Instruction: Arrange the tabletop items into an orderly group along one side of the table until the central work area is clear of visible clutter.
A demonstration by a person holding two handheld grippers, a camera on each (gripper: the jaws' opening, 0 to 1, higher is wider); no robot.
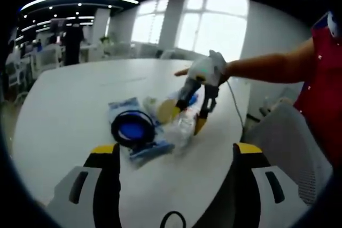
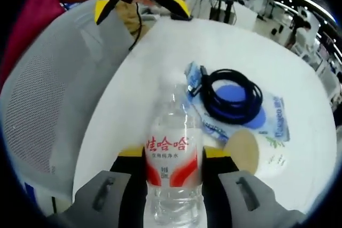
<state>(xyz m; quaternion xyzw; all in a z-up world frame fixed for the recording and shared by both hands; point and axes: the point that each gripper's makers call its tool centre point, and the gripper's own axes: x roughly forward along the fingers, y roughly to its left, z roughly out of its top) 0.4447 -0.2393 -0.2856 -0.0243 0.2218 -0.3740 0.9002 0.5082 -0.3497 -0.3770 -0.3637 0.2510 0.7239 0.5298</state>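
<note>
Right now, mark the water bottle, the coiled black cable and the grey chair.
water bottle [image 2: 167, 156], right gripper view, red label
coiled black cable [image 2: 233, 96], right gripper view, coil's ring
grey chair [image 2: 48, 94], right gripper view, mesh backrest

bottle [image 2: 172, 169]: base cut off at 6 o'clock, pads behind it hidden, contact not visible | left gripper view: bottle [image 1: 183, 124] blurred, other tool [image 1: 192, 111] blurred, grip unreadable | blue packet [image 2: 235, 108]: partly under cable coil [image 2: 231, 95], print too small | worktop [image 2: 160, 68]: far edge blurred | background people too small
</note>
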